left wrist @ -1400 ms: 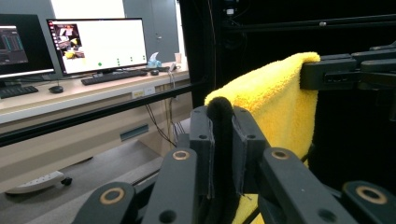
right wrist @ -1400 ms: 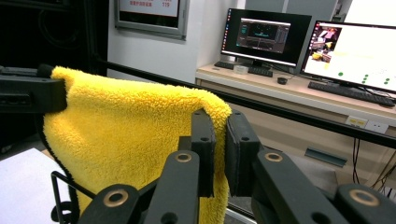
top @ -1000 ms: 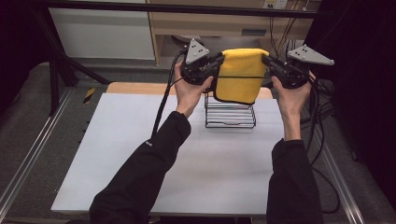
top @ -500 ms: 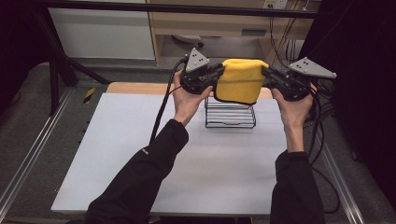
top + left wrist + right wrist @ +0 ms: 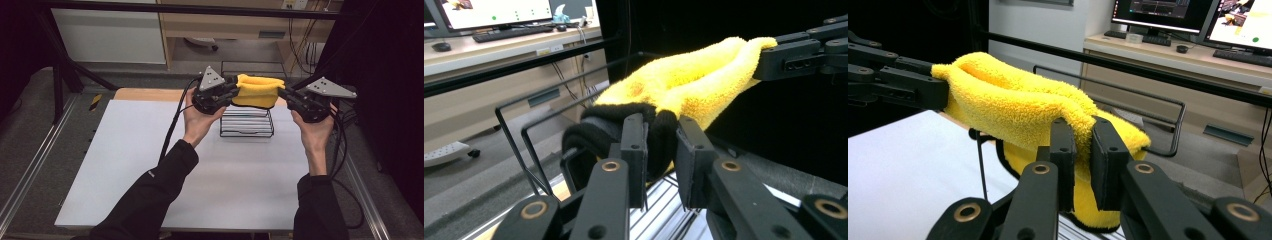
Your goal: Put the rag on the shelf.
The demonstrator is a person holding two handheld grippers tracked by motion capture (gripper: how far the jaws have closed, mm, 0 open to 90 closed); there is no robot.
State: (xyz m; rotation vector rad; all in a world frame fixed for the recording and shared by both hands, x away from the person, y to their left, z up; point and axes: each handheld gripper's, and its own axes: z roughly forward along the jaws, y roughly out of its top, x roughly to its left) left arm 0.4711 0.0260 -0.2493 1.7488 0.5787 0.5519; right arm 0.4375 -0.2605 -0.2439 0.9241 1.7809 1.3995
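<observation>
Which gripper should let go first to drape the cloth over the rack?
Probably right: both jaws pinch the yellow cloth above the wire rack, but the left gripper sits nearer it.

The fluffy yellow cloth with black trim now hangs lower and looks flatter, stretched just over the black wire rack, as both hand-held grippers have come down and spread apart.

The high view looks down and forward from above the person's side, toward twelve o'clock across the white rectangular table. Each gripper view sits close behind its own black jaws, facing the other; both share the fuzzy yellow cloth and black wire rack.
</observation>
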